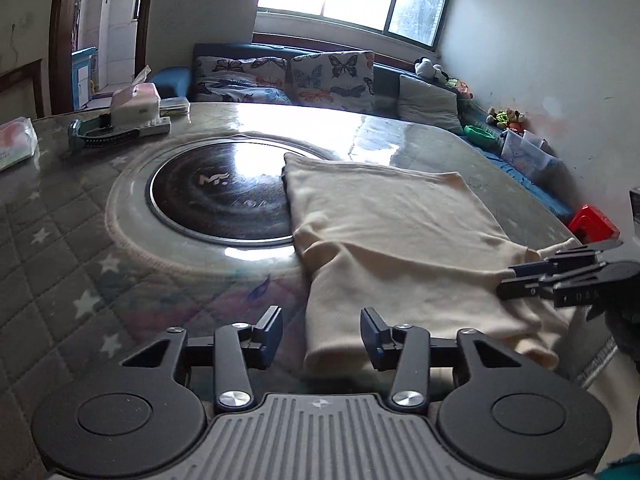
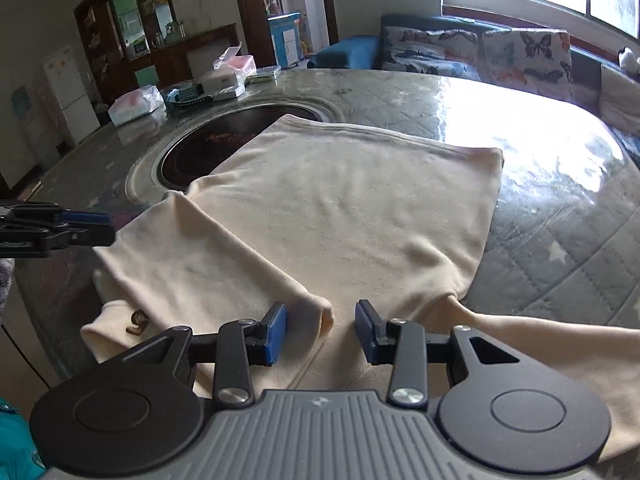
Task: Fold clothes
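Note:
A cream shirt (image 2: 340, 208) lies spread on the glass-topped table (image 2: 540, 160), its far hem over a black round hob (image 2: 208, 148). One sleeve is folded in over the body; the other sleeve trails off to the right. My right gripper (image 2: 321, 330) is open and empty above the shirt's near edge. My left gripper (image 1: 322, 338) is open and empty at the near left edge of the shirt (image 1: 400, 220). The right gripper shows in the left wrist view (image 1: 505, 282), over the shirt's right side. The left gripper shows at the left edge of the right wrist view (image 2: 106, 227).
A tissue box (image 1: 134, 102), a brush (image 1: 100, 134) and a plastic packet (image 1: 14, 140) sit at the table's far left. A sofa with butterfly cushions (image 1: 328, 76) stands behind the table under the window. A red stool (image 1: 592, 224) is on the floor at right.

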A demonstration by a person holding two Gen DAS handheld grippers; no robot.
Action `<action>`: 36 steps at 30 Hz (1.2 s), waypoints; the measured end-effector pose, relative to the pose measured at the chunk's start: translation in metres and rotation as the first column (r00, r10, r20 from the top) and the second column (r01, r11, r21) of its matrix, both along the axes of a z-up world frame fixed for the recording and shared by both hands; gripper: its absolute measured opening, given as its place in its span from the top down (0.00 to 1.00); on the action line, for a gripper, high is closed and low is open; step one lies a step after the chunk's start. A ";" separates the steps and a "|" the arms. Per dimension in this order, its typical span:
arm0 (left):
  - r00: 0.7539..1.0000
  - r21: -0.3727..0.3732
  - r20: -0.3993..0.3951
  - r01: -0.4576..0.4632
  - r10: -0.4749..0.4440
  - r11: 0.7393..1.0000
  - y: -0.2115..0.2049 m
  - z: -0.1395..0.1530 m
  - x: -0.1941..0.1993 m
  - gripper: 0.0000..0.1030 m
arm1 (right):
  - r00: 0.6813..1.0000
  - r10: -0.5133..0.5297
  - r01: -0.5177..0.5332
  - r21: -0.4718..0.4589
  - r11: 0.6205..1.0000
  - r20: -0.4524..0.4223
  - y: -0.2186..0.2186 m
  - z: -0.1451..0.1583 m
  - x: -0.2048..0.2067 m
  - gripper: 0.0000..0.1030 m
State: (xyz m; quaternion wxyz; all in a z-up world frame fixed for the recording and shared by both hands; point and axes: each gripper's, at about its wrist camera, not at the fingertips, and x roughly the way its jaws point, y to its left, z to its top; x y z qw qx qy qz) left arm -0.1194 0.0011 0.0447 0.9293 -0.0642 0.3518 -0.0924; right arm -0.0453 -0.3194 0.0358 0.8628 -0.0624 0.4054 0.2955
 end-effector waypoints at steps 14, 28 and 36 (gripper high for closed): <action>0.998 0.093 0.029 0.059 -0.062 0.994 -0.019 -0.015 -0.008 0.75 | 0.980 0.042 -0.042 -0.004 0.999 0.196 0.014 0.071 -0.003 0.95; 0.999 0.209 0.036 0.028 -0.037 0.977 -0.016 -0.015 -0.020 1.00 | 0.989 -0.004 0.011 -0.043 0.999 0.145 0.013 0.055 0.007 0.94; 0.997 0.135 0.037 0.061 -0.066 0.989 -0.013 0.009 0.008 0.97 | 0.988 -0.064 0.072 -0.056 0.996 0.139 -0.005 0.030 -0.002 0.90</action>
